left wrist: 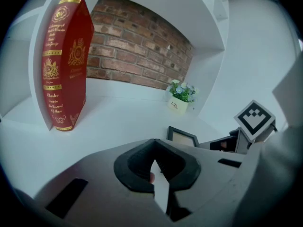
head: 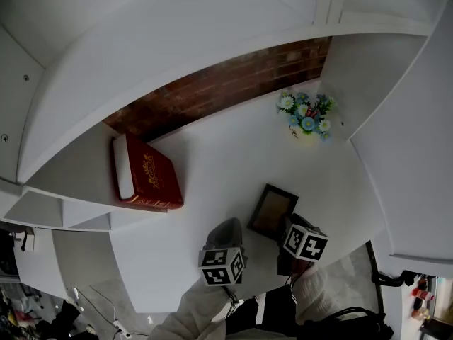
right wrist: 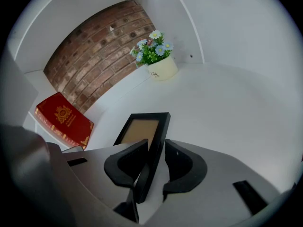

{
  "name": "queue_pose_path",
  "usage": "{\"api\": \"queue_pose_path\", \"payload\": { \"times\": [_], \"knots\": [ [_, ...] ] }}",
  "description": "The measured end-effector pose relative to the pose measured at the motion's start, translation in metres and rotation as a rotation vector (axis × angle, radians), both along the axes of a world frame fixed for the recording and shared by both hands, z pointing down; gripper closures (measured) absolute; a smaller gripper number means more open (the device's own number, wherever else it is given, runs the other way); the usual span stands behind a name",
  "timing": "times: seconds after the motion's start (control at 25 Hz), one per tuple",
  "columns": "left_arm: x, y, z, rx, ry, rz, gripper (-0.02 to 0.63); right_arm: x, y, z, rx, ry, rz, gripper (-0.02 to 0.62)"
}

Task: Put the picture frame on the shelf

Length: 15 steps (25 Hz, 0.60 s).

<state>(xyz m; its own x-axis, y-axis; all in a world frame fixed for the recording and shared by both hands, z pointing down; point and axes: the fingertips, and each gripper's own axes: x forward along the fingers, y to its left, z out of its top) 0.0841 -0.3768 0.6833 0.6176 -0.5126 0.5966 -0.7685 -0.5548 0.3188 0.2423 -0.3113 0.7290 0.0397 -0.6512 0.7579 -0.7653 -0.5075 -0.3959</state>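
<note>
Picture frame (right wrist: 142,129) is sitting edge-on between the jaws of the right gripper (right wrist: 154,161), which are clamping its dark border at lower centre of the right gripper view. It is hanging low over the white shelf (head: 212,154), possibly touching it. The left gripper (left wrist: 156,167), jaws pressed together, is hovering just beside it.

On the shelf (head: 212,168), the book (head: 145,176) stands at the left, the flower pot (head: 306,116) far right. The picture frame (head: 272,210) is near, between the right tool's (head: 285,227) jaws.
</note>
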Motion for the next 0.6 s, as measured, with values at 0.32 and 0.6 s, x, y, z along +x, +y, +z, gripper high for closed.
{"api": "queue_pose_path", "payload": {
  "times": [0.32, 0.6],
  "knots": [
    [-0.0016, -0.0004, 0.0063, -0.014, 0.007, -0.019, 0.598, -0.0006, -0.0025, 0.0037, -0.064, 0.033, -0.022, 0.508],
    [-0.0039, 0.0037, 0.0069, -0.009, 0.011, -0.036, 0.598, -0.0012, -0.0046, 0.0038, -0.085, 0.042, -0.037, 0.508]
  ]
}}
